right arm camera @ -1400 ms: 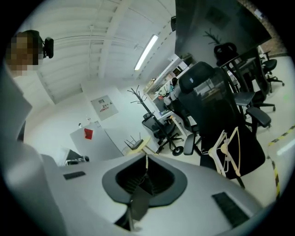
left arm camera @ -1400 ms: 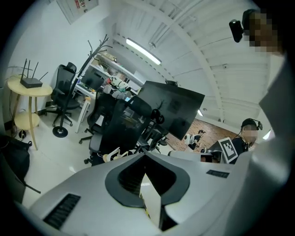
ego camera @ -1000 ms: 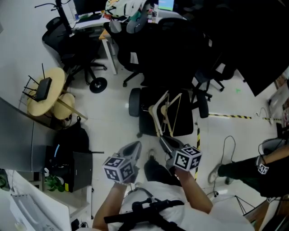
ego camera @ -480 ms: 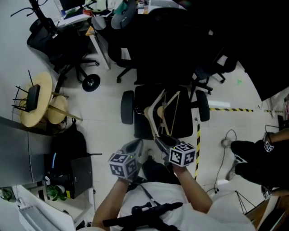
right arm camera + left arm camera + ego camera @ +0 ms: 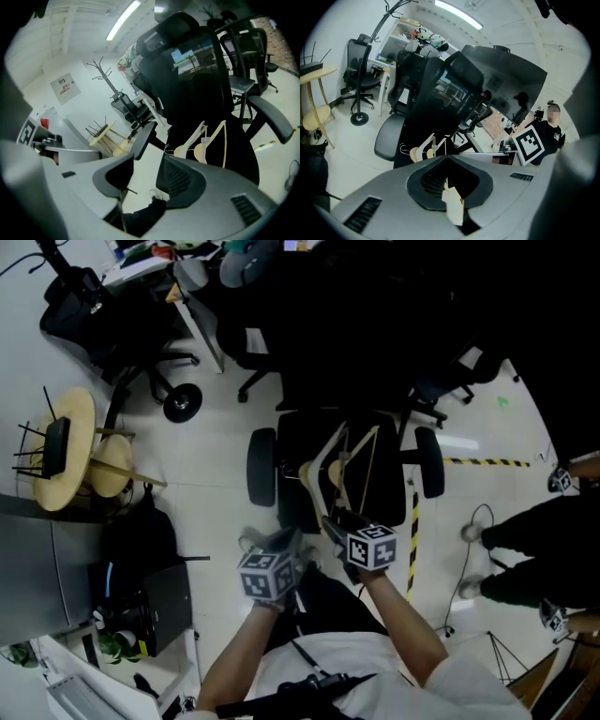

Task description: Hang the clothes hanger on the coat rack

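Cream hangers [image 5: 202,150], black chair [image 5: 298,486], white floor [image 5: 211,460], yellow-and-black striped tape [image 5: 487,462], tan round stool [image 5: 80,418], black bag [image 5: 141,535], white shirt [image 5: 347,657], black strap [image 5: 300,688] across it

The left tool [image 5: 448,161] hides part of both hangers [image 5: 416,153].

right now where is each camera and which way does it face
Head view: on the head, steeply down at the office chair and hangers; forearms, left gripper, right gripper show.
Left gripper view: on the left gripper, facing the chair over shut jaws.
Right gripper view: on the right gripper, facing the chair; jaws opening, nothing between.
All three share the hangers on the chair.
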Demonstrator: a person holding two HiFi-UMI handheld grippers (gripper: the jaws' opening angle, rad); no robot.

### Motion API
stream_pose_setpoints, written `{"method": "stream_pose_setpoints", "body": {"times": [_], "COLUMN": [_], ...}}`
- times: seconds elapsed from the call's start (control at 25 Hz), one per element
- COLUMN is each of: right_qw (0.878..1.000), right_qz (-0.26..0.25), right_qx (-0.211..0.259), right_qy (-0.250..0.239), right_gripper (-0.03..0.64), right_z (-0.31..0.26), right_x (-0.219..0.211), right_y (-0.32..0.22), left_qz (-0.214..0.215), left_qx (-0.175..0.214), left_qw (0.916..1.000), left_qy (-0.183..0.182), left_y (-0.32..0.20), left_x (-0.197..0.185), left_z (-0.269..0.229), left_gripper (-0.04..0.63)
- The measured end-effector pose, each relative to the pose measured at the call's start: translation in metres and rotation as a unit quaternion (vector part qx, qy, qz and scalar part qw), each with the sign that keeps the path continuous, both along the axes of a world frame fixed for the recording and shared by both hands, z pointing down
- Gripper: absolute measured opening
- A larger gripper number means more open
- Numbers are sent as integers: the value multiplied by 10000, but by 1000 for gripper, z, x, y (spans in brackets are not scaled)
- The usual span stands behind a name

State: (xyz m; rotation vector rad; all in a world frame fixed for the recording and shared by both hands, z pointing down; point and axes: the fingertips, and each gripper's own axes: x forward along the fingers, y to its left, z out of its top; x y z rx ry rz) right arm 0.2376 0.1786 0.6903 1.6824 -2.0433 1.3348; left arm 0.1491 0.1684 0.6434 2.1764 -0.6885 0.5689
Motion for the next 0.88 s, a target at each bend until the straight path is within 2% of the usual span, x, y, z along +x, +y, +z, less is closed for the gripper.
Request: {"method": "stream_pose_setpoints", "body": {"times": [0.28, 0.64, 0.88], "right_qw": [9981, 9897, 9862], "right_qz": [-91, -301, -236], "right_qx": [-532, -1094, -1405], "right_qy": [301, 874, 838], "right_gripper": [230, 232, 232], "right_z": [77, 156, 199], "right_x": [5, 13, 15], "right_y": [-36, -73, -84], "left_qz": [178, 175, 253], "left_qx": [-211, -547, -786], "left_qw": [9995, 9976, 9956], "left_qy": [-151, -388, -454], "left_y": [-22, -39, -50], "left_x": [9, 22, 24], "left_z": [43, 96, 113], "left_gripper": [-12, -12, -12]}}
